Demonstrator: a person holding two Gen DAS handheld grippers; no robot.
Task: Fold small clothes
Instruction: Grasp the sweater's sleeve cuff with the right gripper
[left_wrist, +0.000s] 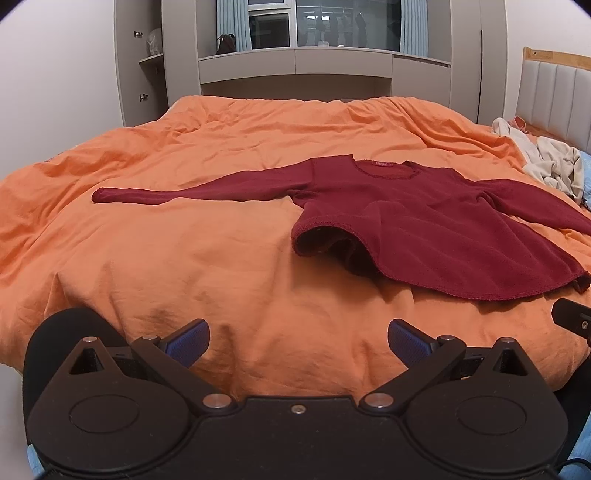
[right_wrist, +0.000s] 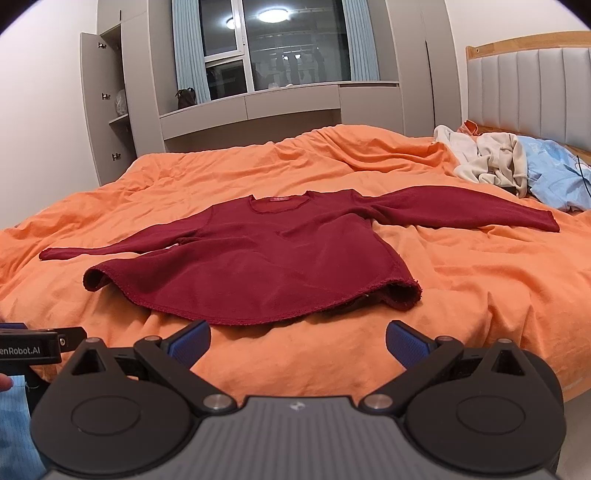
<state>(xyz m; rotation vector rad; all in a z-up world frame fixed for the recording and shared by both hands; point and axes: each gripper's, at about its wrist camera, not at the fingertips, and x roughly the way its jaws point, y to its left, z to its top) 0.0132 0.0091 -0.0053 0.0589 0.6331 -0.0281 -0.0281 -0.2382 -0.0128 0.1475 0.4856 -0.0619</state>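
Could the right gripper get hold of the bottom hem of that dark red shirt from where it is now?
Probably yes. The right gripper is open, and the red long-sleeved shirt's hem lies just ahead on the orange duvet, with nothing between.

An orange-covered bed (right_wrist: 443, 280) carries a spread dark-red long-sleeved top (right_wrist: 266, 254), cream clothes (right_wrist: 491, 158) and light-blue cloth (right_wrist: 554, 173).

A long-sleeved top (right_wrist: 266, 254) lies flat on the bed (right_wrist: 461, 295), neckline toward the far side, hem toward the near edge, one sleeve stretched out to each side. Both hand-held grippers, left (left_wrist: 298, 341) and right (right_wrist: 297, 341), hover apart from it at the near edge, jaws spread wide. A heap of clothes (right_wrist: 491, 158) sits far right by the headboard (right_wrist: 524, 88); a window (right_wrist: 288, 44) stands behind the bed.
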